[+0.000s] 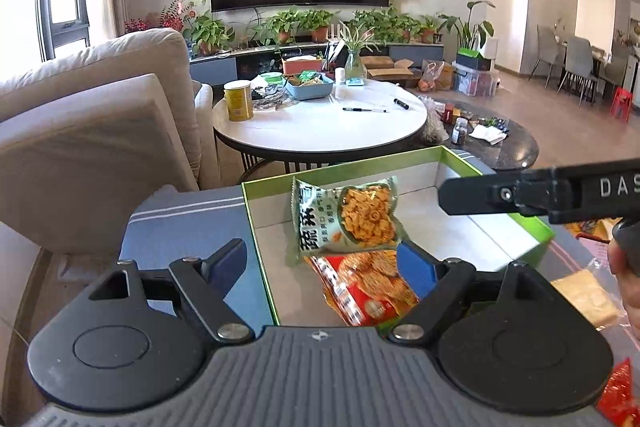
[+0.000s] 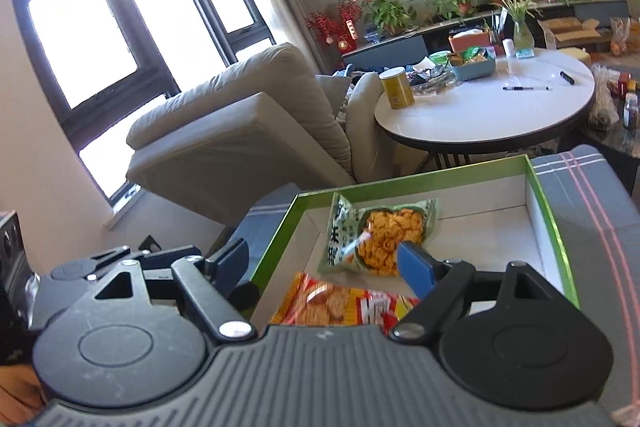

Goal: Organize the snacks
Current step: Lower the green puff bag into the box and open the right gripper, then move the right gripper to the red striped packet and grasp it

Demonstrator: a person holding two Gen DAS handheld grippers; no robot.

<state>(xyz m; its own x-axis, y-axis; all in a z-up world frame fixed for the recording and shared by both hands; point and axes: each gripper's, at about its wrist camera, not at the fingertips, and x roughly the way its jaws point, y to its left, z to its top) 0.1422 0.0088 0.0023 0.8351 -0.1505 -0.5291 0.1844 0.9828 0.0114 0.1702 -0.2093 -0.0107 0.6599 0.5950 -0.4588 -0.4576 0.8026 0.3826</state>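
While both stood spread and empty, left claw [image 1: 320,259] and right claw [image 2: 324,263] hovered over the green-rimmed box [image 1: 256,227]. Green snack bag [image 1: 348,215] lay just ahead between the fingers, red packet [image 1: 360,287] nearer, underneath. Looked light, crinkly, slippery, contents brittle. Best pinched gently at a sealed edge.
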